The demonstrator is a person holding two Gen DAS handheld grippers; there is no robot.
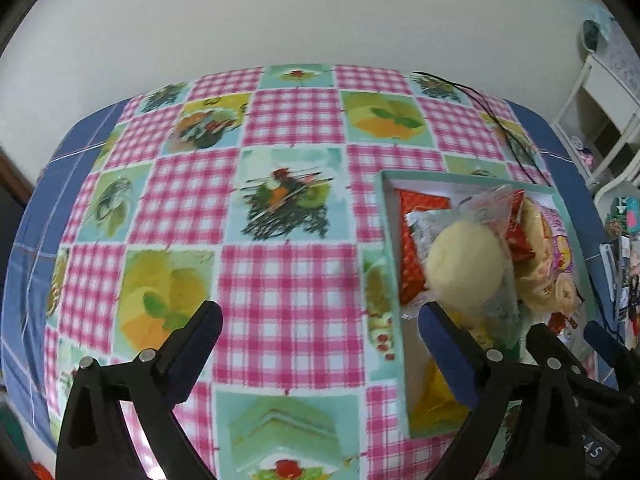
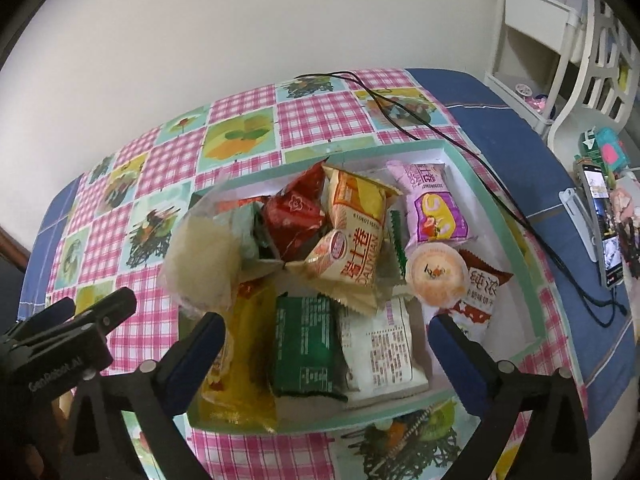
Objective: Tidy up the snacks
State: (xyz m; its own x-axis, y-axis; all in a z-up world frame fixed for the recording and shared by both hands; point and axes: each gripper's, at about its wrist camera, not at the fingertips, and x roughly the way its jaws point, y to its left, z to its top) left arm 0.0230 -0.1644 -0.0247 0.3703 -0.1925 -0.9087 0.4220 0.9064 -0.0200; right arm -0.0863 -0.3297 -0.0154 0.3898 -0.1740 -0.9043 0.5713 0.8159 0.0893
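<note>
we are looking down at a shallow box [image 2: 496,216] with a mint-green rim, sitting on the checked tablecloth [image 1: 280,272] toward the right side of the table, and the snacks are piled inside it. we are judging these as light, crinkly foil and plastic packets: soft, slippery on the faces, easy to crush if squeezed hard. the yellow swiss-roll packet [image 2: 356,240] is lying tilted on top of the heap, the dark green packet [image 2: 304,348] and the white packet [image 2: 384,348] are lying flat at the near edge, and the small jelly cup [image 2: 436,272] is sitting beside a red-and-white packet [image 2: 478,292]. a clear bag with a pale round bun [image 1: 464,264] is leaning at the box's left edge. we are thinking the crimped end seams are the best place to pinch, and the cup by its rim.

the right gripper [image 2: 326,330] is hovering wide open over the near end of the box, holding nothing. the left gripper [image 1: 320,316] is also spread wide and empty, over the cloth just left of the box, its right finger [image 1: 444,340] overlapping the box edge in view.
</note>
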